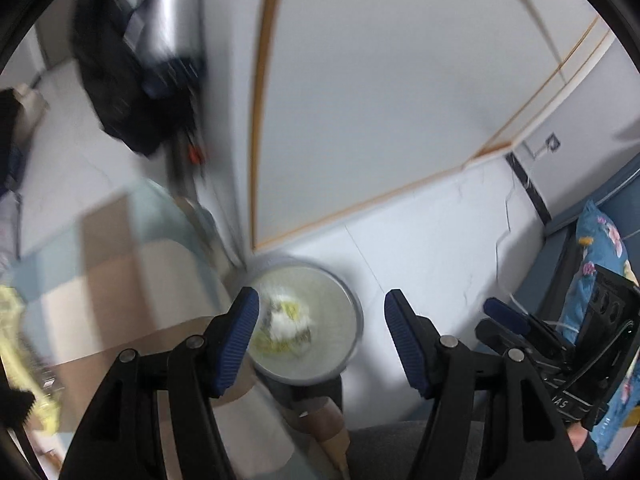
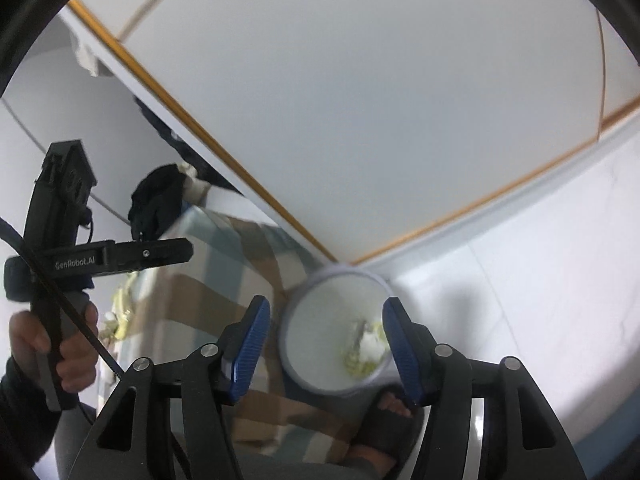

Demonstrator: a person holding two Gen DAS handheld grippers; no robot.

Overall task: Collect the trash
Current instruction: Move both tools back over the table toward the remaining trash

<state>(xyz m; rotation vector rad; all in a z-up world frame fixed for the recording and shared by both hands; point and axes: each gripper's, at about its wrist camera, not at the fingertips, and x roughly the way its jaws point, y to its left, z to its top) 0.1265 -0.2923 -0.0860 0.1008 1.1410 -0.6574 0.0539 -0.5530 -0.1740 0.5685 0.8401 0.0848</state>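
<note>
Grey bin [image 2: 332, 312], white-yellow trash [image 1: 286, 322], checked blue-brown tablecloth [image 1: 120, 264], floral blue bedding [image 1: 604, 240]

Light was soft, even, cool; no glare. Motion blur smeared the trash bin [image 1: 344, 300] and checked cloth [image 1: 120, 264]. Fisheye edges bent, corners black.

Trash [image 1: 286, 322] apparently in the bin [image 1: 352, 304] on the floor, just right of the table [image 1: 120, 264].

I see ribbed blue pads [image 1: 240, 332] on matt black plastic fingers [image 1: 188, 392]. At twelve o'clock, a smooth pale bin [image 2: 320, 332] holds crumpled paper [image 2: 370, 346]. At nine o'clock lies a checked tablecloth [image 2: 240, 272], glossy.
</note>
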